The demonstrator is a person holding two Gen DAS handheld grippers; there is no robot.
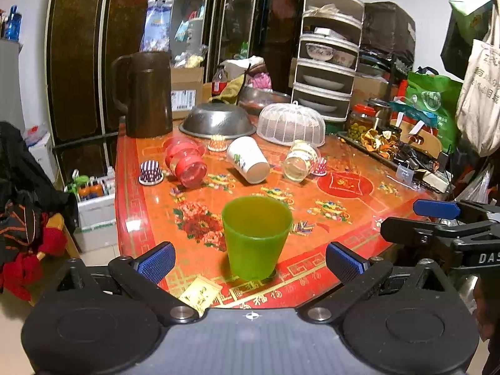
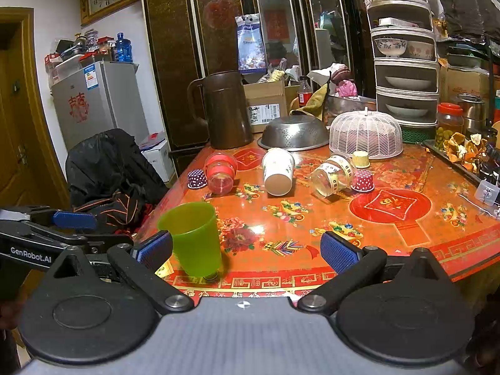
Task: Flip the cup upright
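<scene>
Both hand-held grippers spread wide; translucent green plastic cup (image 1: 256, 237) upright, tapered.

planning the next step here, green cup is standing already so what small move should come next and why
Probably advance the left gripper past the upright translucent green plastic cup toward the white paper cup lying on its side on the red patterned table. Its jaws stand open and empty, the green cup needs no flipping, and the paper cup lies almost straight ahead.

green cup (image 2: 193, 239): upright, near the table's (image 2: 406, 250) front edge
right gripper (image 2: 247, 251): jaws wide apart, left pad perhaps touching the cup
</scene>
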